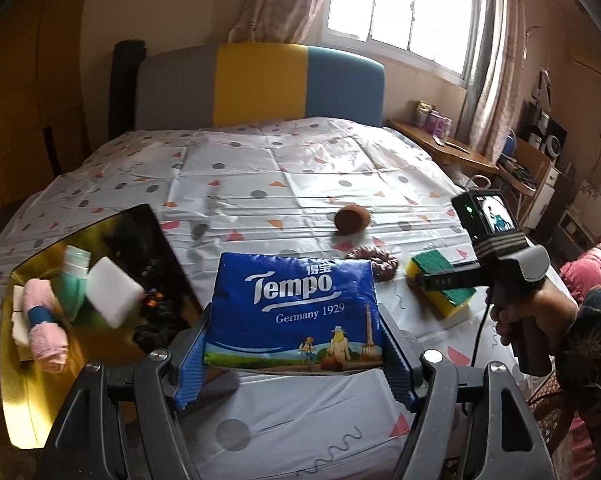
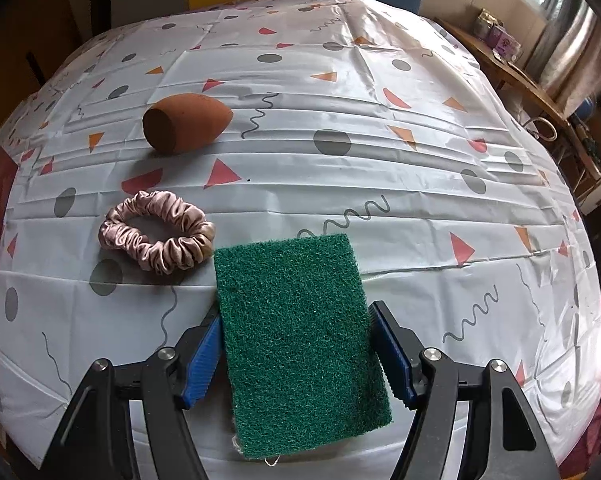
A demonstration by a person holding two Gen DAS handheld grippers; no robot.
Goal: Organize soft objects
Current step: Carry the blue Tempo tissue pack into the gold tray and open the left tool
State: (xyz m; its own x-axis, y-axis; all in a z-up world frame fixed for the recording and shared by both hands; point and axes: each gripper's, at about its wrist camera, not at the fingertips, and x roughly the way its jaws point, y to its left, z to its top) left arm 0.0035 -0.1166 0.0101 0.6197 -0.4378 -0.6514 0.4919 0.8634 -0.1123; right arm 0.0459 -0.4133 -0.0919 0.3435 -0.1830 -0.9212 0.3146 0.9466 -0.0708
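Bed [image 1: 320, 168] with patterned cover carries everything; gold tray [image 1: 28, 380] at lower left of the left view already holds a rolled pink towel [image 1: 46, 332], a white sponge [image 1: 112, 296] and a bottle. Left hand-held gripper [image 1: 296, 344] pinches the blue tissue pack [image 1: 296, 308], lifted, frame centre: carry it level over the tray, then let go. Right hand-held gripper [image 2: 296, 356] straddles the green scrub sponge [image 2: 300, 340], lower centre; left pad touching, right pad apart, so squeeze before lifting. Scrunchie [image 2: 156, 232] and brown sponge [image 2: 186, 122] wait at upper left. Tray's near edge is cut off, its dark contents unreadable.
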